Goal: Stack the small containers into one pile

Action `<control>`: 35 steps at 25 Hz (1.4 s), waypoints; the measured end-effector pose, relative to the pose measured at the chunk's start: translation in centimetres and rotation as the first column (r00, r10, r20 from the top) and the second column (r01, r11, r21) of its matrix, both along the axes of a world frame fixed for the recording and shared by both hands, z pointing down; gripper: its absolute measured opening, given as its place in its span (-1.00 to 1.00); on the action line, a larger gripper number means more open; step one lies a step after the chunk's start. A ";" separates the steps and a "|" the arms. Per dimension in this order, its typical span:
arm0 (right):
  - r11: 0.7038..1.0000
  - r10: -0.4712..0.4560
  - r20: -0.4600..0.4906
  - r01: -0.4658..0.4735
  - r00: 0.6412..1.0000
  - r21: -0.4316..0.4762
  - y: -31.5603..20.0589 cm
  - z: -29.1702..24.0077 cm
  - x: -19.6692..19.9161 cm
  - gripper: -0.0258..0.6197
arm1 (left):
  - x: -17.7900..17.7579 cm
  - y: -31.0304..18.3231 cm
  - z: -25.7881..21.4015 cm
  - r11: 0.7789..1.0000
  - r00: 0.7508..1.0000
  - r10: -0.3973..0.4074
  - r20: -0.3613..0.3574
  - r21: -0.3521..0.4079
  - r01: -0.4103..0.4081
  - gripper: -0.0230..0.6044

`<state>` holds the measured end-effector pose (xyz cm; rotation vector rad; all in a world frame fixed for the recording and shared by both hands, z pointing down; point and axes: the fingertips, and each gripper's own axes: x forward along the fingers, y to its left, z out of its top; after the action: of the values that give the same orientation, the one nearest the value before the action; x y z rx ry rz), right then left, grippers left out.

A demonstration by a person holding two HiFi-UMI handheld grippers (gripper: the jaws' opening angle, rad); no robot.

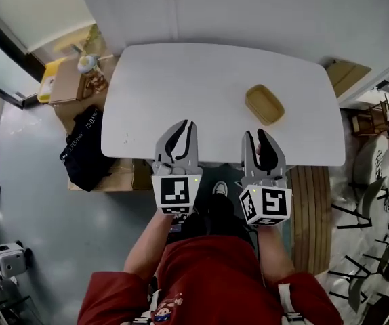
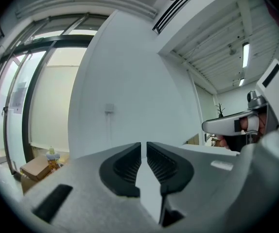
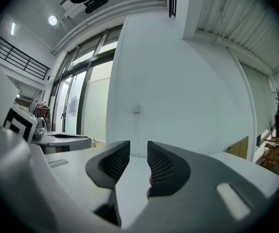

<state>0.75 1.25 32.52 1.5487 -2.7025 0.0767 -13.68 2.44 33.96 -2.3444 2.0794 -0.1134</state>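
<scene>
Head view puts the tan container [image 1: 264,104] on the right half of the smooth white desk [image 1: 181,73], well apart from both claws at the near edge. Your left claw [image 1: 186,124] is parted by a thin slit and your right claw [image 1: 255,133] a little wider; both are empty. Only 1 shallow, rounded-rectangle tub shows, possibly several already nested. It looks like light, matte plastic, so spread wider, pinch 1 rim wall with the ribbed black pads, and squeeze gently.
</scene>
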 end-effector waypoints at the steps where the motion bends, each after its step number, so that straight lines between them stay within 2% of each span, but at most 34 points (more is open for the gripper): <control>1: 1.000 -0.001 0.008 0.001 1.000 0.016 0.3 -0.8 0.1 -0.57 | 0.0 0.3 -0.7 1.000 1.000 -0.004 0.001 0.015 0.004 -0.81; 6: 0.996 -0.010 0.009 0.009 1.000 0.087 0.5 -3.6 0.6 -0.57 | 0.4 1.1 -3.9 0.997 0.999 -0.028 0.020 0.076 0.026 -0.81; 9: 0.995 -0.016 0.007 0.015 1.000 0.096 -0.2 -4.5 1.8 -0.57 | 1.5 0.9 -5.6 0.992 0.999 -0.043 0.010 0.115 0.041 -0.81; 14: 0.994 -0.021 -0.006 0.021 1.000 0.110 -0.5 -5.1 3.5 -0.59 | 3.4 0.7 -6.3 0.993 0.998 -0.059 0.001 0.106 0.059 -0.81; 20: 0.993 -0.030 0.005 0.029 1.000 0.116 -1.6 -5.4 5.0 -0.63 | 5.3 -0.2 -7.8 0.985 0.998 -0.064 -0.007 0.159 0.065 -0.90; 22: 0.993 -0.033 0.005 0.032 0.999 0.115 -1.8 -5.5 5.3 -0.69 | 5.9 -0.2 -7.8 0.987 0.998 -0.061 -0.001 0.150 0.060 -0.93; 27: 0.991 -0.054 -0.011 0.055 0.999 0.123 -1.9 -5.5 4.6 -0.92 | 6.4 -0.4 -7.9 0.987 0.998 -0.055 -0.001 0.152 0.054 -0.92; 35: 0.991 -0.062 -0.015 0.064 0.998 0.120 -2.7 -5.4 3.6 -0.92 | 6.6 -0.9 -8.0 0.987 0.999 -0.049 -0.002 0.152 0.049 -0.93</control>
<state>4.32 -1.44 27.17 1.4859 -2.7927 -0.0978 -7.11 1.56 25.95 -2.2062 2.0654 0.0415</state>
